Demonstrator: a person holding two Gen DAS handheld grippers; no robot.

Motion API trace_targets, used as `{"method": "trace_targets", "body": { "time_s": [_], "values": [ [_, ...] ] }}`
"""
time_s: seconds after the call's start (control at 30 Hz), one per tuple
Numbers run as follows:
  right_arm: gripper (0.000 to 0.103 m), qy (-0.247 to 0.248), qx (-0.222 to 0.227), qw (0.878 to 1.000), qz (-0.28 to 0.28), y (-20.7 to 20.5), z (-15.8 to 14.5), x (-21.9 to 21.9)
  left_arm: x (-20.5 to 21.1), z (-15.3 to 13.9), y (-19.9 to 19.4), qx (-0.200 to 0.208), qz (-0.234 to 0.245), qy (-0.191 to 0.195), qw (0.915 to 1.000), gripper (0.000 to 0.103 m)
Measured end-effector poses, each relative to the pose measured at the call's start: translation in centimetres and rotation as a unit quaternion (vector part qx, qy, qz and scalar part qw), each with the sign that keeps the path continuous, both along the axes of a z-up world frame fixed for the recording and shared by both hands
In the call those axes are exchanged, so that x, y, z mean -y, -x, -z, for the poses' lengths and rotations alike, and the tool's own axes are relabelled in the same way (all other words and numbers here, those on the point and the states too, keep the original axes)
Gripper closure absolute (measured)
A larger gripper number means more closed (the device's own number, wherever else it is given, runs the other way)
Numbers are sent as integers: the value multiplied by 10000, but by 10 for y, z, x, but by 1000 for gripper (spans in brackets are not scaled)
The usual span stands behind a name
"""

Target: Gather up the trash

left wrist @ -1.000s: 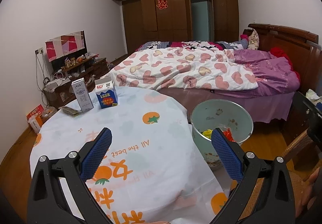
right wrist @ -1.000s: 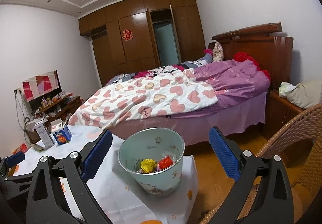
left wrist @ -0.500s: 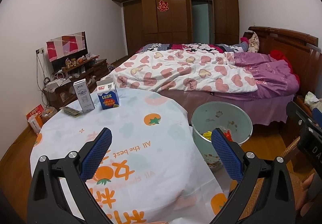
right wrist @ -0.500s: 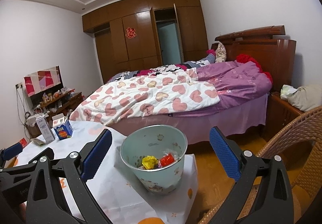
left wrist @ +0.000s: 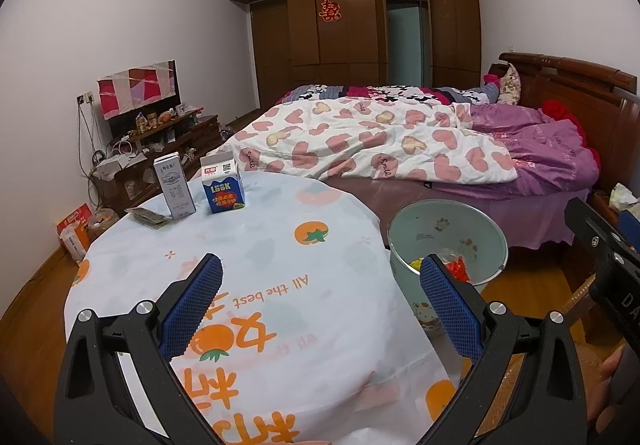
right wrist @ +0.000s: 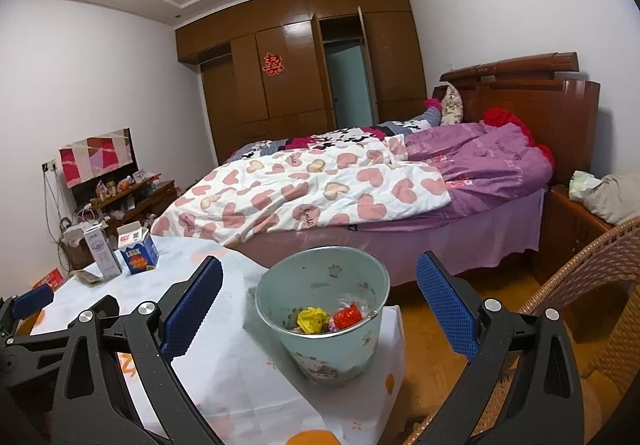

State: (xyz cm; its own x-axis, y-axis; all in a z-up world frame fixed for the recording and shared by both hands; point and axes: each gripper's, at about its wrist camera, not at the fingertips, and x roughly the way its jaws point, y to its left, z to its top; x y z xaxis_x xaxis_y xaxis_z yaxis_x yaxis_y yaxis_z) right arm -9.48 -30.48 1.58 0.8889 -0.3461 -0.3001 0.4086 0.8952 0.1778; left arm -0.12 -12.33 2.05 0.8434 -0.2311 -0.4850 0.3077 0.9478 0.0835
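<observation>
A round table [left wrist: 288, 285] under a white cloth with orange prints carries a tall white carton [left wrist: 175, 185], a blue-and-white carton [left wrist: 222, 185] and a flat green wrapper [left wrist: 146, 216] at its far left. A pale green bin [left wrist: 446, 233] [right wrist: 324, 285] beside the table holds yellow and red wrappers [right wrist: 328, 319]. My left gripper [left wrist: 320, 285] hovers open over the near half of the table, nothing between its fingers. My right gripper [right wrist: 318, 285] is open too, the bin showing between its fingers. The cartons [right wrist: 120, 251] appear far left in the right wrist view.
A bed [left wrist: 400, 141] with a heart-print quilt runs behind the table and bin. A low cabinet [left wrist: 152, 149] with clutter stands at the left wall. A wicker chair [right wrist: 592, 277] is at the right, a nightstand [right wrist: 576, 221] beyond it. A person's hand [left wrist: 608, 385] shows at right.
Both views have risen and tilted slightly, so the table, cartons and bin sit a little lower in frame. Both grippers stayed open and empty.
</observation>
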Motion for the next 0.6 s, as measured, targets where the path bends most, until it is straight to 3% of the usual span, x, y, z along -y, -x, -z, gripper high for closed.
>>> {"method": "trace_targets", "body": {
  "time_s": [0.6],
  "values": [
    [7,-1,-43,9999,-129,-6,3,-8,-10,5,0,-30,-175,12,9998,6]
  ]
}}
